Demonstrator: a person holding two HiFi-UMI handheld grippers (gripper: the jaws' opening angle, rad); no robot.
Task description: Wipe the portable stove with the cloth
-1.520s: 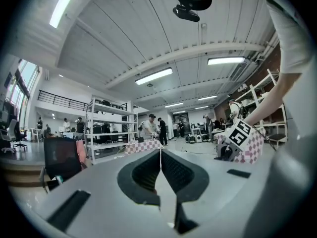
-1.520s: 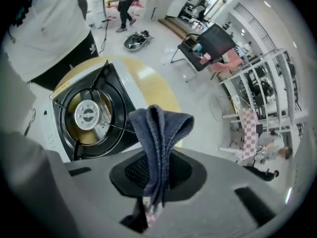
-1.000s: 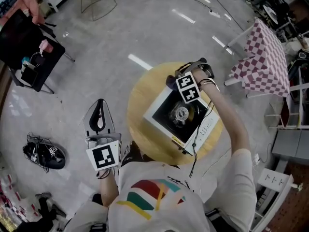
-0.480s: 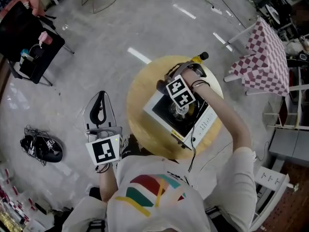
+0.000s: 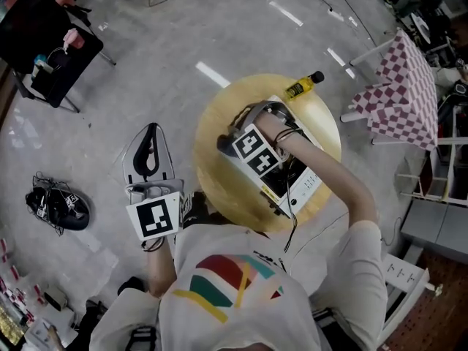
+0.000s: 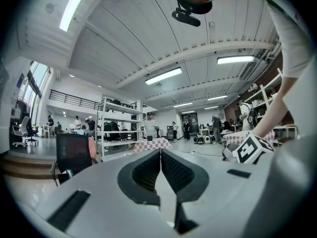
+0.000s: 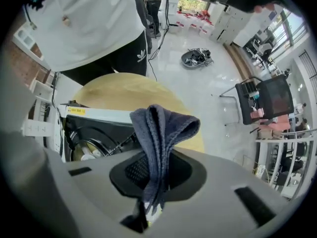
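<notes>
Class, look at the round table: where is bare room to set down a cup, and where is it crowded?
Free: the wooden crescent of the round table left of the portable stove, and the strip right of the yellow bottle. Crowded: the middle, where the right gripper holds the cloth over the stove.

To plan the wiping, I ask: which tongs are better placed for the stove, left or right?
Right. The right tongs grip the cloth directly over the stove. The left tongs are shut, empty, and held away from the table.
</notes>
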